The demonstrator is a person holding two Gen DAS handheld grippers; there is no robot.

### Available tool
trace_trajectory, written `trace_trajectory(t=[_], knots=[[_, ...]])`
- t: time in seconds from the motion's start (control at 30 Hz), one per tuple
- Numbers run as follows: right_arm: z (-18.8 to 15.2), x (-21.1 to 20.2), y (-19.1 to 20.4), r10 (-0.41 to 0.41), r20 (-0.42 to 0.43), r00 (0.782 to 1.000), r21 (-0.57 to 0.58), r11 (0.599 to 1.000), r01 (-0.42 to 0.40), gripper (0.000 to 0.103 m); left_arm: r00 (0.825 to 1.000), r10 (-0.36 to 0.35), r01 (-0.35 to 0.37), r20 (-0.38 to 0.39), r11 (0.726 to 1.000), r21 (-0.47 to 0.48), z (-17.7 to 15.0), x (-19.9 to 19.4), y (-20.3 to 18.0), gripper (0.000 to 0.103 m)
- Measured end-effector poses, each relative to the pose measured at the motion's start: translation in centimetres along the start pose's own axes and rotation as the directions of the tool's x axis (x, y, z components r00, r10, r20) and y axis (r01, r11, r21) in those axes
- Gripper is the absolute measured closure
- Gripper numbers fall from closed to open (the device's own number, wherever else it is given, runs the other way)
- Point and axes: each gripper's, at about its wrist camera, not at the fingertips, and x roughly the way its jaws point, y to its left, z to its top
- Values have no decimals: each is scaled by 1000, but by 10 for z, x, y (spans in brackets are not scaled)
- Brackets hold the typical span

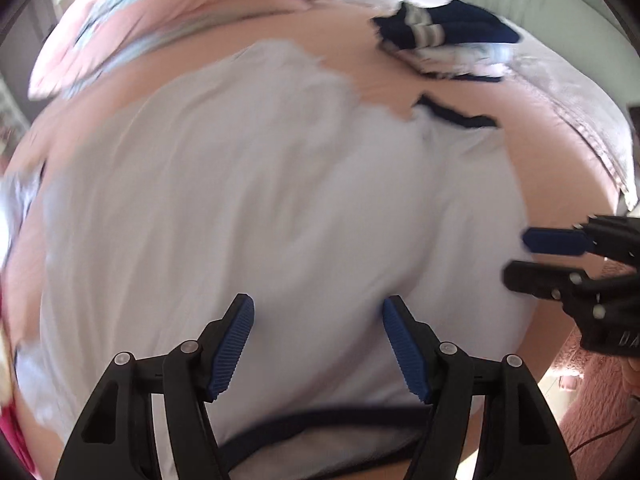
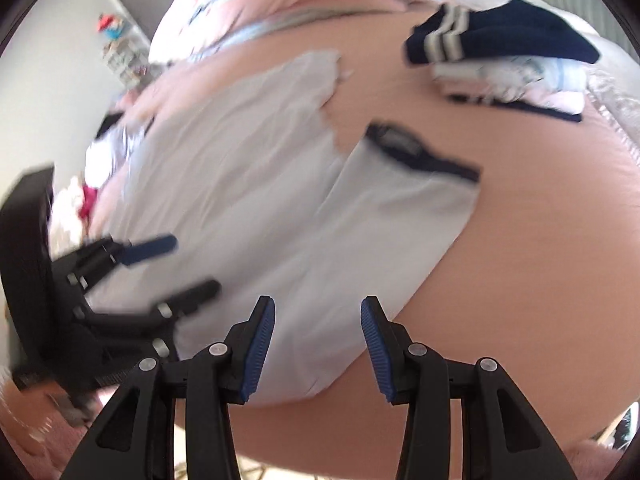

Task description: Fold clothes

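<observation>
We see the white shirt (image 1: pixel 260 200) lying flat on the pink bed (image 2: pixel 540 260), right under our spread, empty left gripper (image 1: pixel 318 350), while our spread, empty right gripper (image 2: pixel 318 350) hangs over the shirt's near edge.

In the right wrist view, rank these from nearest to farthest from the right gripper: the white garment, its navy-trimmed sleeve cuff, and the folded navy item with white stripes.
From the right gripper:
1. White garment, spread on the pink bedding, directly under and ahead of the gripper.
2. Navy-trimmed sleeve cuff, further ahead, slightly right.
3. Folded navy item with white stripes, atop the pile at the far upper right.
</observation>
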Motion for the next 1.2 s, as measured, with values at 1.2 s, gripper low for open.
trace_trajectory(t=[1.2], knots=[[-78, -20, 96, -65, 165, 984, -67, 995, 77, 54, 985, 149, -102, 87, 907, -408, -141, -90, 127, 37]])
